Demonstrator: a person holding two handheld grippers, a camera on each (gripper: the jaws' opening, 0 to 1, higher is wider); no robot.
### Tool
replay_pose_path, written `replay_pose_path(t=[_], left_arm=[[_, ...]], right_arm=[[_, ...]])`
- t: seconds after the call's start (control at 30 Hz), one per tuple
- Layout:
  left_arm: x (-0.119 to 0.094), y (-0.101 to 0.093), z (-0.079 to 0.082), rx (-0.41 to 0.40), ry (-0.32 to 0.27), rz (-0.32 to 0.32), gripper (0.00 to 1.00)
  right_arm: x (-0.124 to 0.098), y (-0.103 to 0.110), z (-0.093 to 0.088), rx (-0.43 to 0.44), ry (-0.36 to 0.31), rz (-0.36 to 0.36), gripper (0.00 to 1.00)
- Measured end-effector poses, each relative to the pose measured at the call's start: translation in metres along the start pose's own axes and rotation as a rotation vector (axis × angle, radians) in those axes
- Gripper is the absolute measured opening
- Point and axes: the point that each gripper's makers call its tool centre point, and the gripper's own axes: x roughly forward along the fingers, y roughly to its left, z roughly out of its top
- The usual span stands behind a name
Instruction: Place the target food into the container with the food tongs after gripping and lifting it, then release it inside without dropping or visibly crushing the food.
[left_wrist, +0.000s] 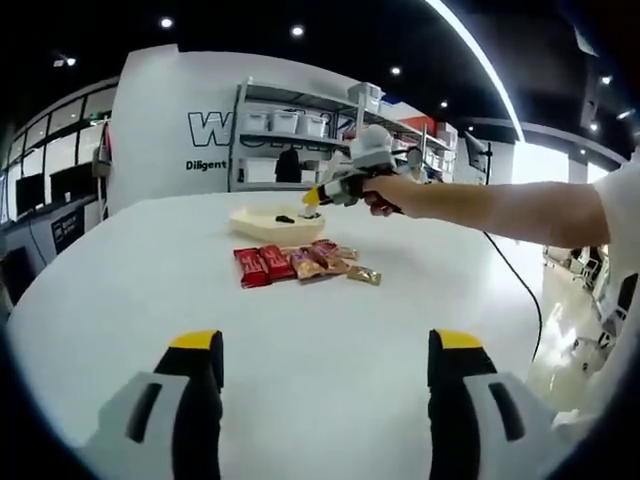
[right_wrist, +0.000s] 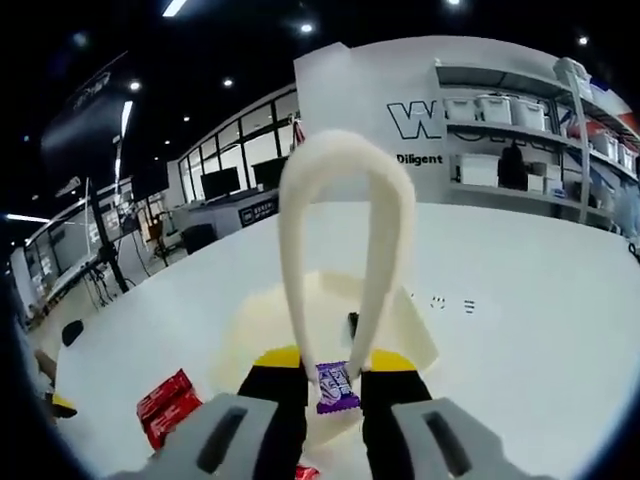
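In the right gripper view my right gripper (right_wrist: 335, 372) is shut on cream food tongs (right_wrist: 345, 170), whose looped end rises ahead of the jaws. A purple wrapped snack (right_wrist: 337, 388) is pinched between the tong arms, just above a shallow cream container (right_wrist: 250, 330) that holds a small dark item (right_wrist: 352, 322). In the left gripper view the right gripper (left_wrist: 335, 190), held by a person's hand, hovers over the container (left_wrist: 262, 222) at the table's far side. A row of wrapped snacks (left_wrist: 300, 262) lies in front of it. My left gripper (left_wrist: 325, 360) is open, low over the white table.
The round white table (left_wrist: 150, 300) has bare room near the left gripper. Red packets (right_wrist: 168, 405) lie left of the container. A cable (left_wrist: 525, 290) trails off the right edge. Shelving with bins (left_wrist: 290, 125) stands behind the table.
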Motion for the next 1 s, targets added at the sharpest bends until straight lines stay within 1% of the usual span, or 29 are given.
replay_pose_path(t=[0.13, 0.27, 0.37, 0.63, 0.7, 0.8, 0.93, 1.0], left_arm=[[0.000, 0.002, 0.000, 0.003, 0.000, 0.003, 0.83], [0.001, 0.002, 0.000, 0.012, 0.004, 0.007, 0.83], [0.000, 0.003, 0.000, 0.015, 0.006, 0.009, 0.83], [-0.001, 0.008, -0.001, 0.015, 0.013, 0.020, 0.82], [-0.001, 0.009, -0.002, 0.016, 0.016, 0.021, 0.82], [-0.001, 0.011, -0.002, 0.016, 0.019, 0.025, 0.82], [-0.002, 0.013, -0.003, 0.017, 0.024, 0.030, 0.82], [-0.003, 0.014, -0.004, 0.015, 0.024, 0.032, 0.82]], right_arm=[[0.002, -0.001, 0.000, -0.003, 0.003, -0.003, 0.12], [0.008, -0.004, -0.007, -0.013, 0.023, -0.015, 0.12], [0.013, -0.008, -0.011, -0.003, 0.032, -0.021, 0.12], [0.023, -0.013, -0.018, -0.017, 0.050, -0.031, 0.13], [0.018, -0.009, -0.022, -0.020, 0.049, -0.037, 0.13], [0.011, -0.003, -0.023, -0.017, 0.044, -0.045, 0.13], [0.007, 0.000, -0.026, -0.037, 0.046, -0.054, 0.13], [0.006, 0.001, -0.027, -0.029, 0.042, -0.056, 0.13]])
